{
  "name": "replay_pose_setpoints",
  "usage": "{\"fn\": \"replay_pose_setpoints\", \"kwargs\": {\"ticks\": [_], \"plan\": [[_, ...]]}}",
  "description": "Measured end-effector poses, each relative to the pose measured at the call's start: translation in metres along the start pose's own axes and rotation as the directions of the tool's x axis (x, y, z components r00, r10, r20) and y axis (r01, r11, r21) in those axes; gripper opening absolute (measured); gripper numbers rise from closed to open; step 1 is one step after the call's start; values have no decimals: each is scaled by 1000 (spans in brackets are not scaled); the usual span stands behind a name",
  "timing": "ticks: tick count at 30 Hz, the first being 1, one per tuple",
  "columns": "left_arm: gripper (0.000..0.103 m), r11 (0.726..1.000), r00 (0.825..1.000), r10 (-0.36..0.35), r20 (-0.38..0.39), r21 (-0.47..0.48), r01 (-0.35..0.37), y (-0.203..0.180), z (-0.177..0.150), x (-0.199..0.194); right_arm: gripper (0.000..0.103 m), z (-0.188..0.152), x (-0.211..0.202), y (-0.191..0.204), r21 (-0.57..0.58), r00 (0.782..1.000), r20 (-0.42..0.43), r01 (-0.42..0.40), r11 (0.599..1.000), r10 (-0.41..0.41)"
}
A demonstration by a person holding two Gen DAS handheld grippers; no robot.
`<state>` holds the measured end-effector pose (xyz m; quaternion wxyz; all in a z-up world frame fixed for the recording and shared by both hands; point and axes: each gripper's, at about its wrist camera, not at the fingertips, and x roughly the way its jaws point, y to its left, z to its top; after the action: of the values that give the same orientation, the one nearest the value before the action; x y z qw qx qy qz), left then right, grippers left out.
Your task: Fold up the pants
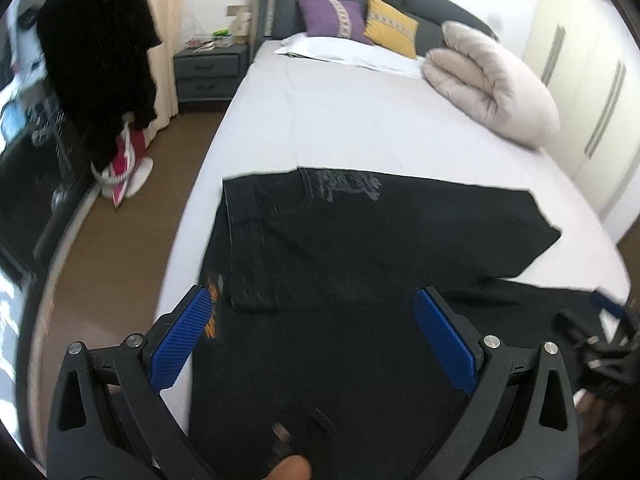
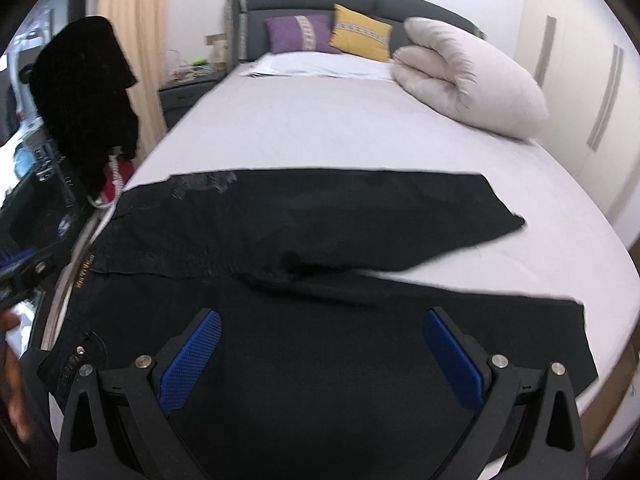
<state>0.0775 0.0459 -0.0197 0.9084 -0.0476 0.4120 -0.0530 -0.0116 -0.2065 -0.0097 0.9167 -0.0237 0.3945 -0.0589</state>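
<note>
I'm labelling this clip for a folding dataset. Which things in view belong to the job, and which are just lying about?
Belong to the job:
black pants spread on the bed
left gripper, open
right gripper, open

Just lying about:
purple cushion
yellow cushion
rolled duvet
nightstand
dark garment hanging at left

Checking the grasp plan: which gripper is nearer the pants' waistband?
Left. The left gripper hovers open over the waistband end of the pants; the right gripper hovers open farther along, over the near leg.
</note>
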Motion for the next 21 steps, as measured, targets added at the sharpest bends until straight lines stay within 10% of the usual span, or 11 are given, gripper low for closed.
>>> {"fn": "replay_pose_setpoints", "kwargs": {"ticks": [12,21], "plan": [[103,999,996,44,-84,20,-43,52,95,107,101,78,75,-1,-231,988,-23,-153,961,152],[96,901,939,-173,-297,337,273,46,169,227,82,114,139,1,-467,936,-179,-352,811,303]]}}
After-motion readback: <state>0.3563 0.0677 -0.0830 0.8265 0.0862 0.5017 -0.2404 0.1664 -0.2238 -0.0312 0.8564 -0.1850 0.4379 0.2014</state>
